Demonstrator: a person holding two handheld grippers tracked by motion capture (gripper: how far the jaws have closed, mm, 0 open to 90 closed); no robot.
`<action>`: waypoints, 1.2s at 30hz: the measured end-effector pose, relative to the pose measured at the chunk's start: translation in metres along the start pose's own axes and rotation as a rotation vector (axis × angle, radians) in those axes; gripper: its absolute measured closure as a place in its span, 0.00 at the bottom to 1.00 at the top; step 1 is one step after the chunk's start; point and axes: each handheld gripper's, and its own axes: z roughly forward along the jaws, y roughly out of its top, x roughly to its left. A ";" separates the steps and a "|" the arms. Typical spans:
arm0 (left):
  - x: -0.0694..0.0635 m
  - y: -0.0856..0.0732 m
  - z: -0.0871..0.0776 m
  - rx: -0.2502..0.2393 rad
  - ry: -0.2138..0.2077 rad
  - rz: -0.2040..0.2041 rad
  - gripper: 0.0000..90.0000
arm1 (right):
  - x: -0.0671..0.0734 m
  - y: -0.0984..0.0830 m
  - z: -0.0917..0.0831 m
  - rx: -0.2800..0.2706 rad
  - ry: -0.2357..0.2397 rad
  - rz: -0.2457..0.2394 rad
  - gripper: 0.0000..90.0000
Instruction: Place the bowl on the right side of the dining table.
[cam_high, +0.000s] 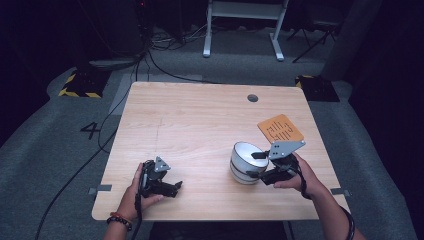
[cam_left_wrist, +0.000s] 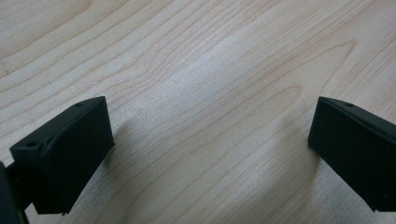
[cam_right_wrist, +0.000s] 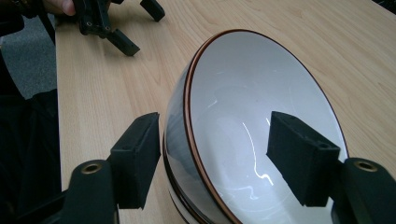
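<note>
White bowl (cam_high: 246, 162) sits on the wooden table (cam_high: 200, 130), right of centre and toward the near edge, just in front of an orange card (cam_high: 280, 128) lying flat near the right edge; bowl and card are close but apart. Bowl has dark bands round its outer wall and a thin brown line at the lip.

Right gripper (cam_high: 259, 165) straddles the bowl's rim on its right side. In the right gripper view (cam_right_wrist: 215, 156) one jaw stands outside the wall, the other inside the white hollow, rim between them. The outer pad sits just beside or against the wall, can't tell which; the inner pad has clear white showing around it, not pressing. So jaws apart, nothing clamped. Bowl looks tilted in that view, but the camera is tilted too.

Right hand (cam_high: 295, 175) grips the tool body from the near right, forearm coming up from the bottom right corner, dark band on the wrist, gripper pointing left toward the bowl, grey plate on top.

Left gripper (cam_high: 172, 187) rests low at the table's near left, well apart from the bowl, jaws spread wide over bare wood in the left gripper view (cam_left_wrist: 205, 154), holding nothing. Left hand (cam_high: 135, 192) wraps the body from behind, beaded bracelet on the wrist.
</note>
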 end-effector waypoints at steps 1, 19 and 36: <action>0.000 0.000 0.000 0.001 0.000 -0.001 0.00 | -0.001 0.001 0.001 0.004 0.007 0.004 0.40; 0.000 0.000 0.000 0.001 -0.001 -0.001 0.00 | -0.005 0.009 0.019 0.036 0.148 0.040 0.72; 0.000 0.000 0.000 0.000 -0.002 -0.003 0.00 | -0.003 0.012 0.016 0.039 0.186 0.015 0.91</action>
